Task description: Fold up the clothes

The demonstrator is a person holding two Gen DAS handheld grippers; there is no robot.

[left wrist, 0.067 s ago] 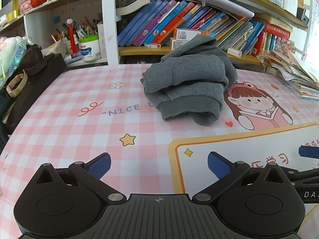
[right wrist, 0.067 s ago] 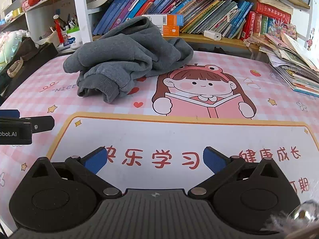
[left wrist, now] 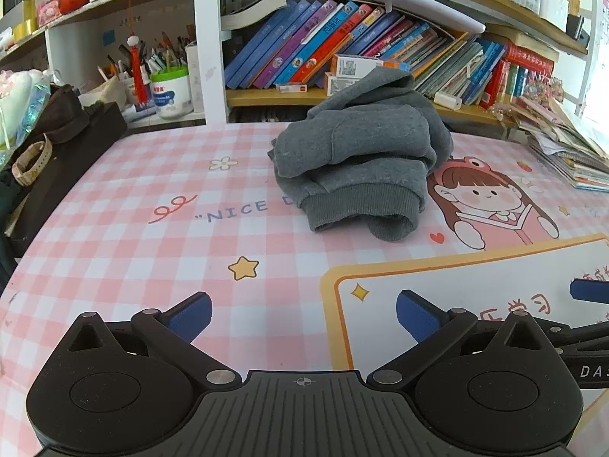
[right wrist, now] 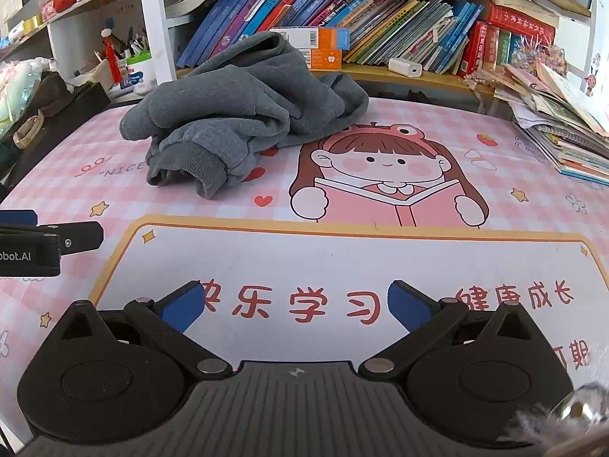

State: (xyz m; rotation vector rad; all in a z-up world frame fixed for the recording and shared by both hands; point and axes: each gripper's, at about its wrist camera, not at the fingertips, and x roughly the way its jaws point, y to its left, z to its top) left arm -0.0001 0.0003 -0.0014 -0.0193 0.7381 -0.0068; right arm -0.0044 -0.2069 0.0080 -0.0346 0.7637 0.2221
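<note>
Plainly crumpled, the grey hoodie (left wrist: 361,160) sits in a heap at the centre of the left wrist frame, on the pink checked mat (left wrist: 114,236), partly covering the "NICE" lettering. Its fabric is a thick, soft fleece, bunched in rounded folds, with a ribbed hem running along the near edge and a ribbed cuff (left wrist: 392,224) curling out at the lower right of the heap. In the right wrist frame the hoodie (right wrist: 243,114) lies in the upper left, its cuff (right wrist: 198,167) pointing toward the camera and its far side draped beside the cartoon girl (right wrist: 384,175) printed on the mat. Behind it, in the upper part of both frames, stands a shelf of leaning books (left wrist: 342,45). The left gripper (left wrist: 303,314) hovers at the bottom of its frame, well apart from the hoodie, its blue pads spread wide with nothing between them. The right gripper (right wrist: 296,302) is likewise spread and empty, low over the white panel with red characters. Part of the left gripper (right wrist: 45,240) shows at the left edge of the right wrist frame.
</note>
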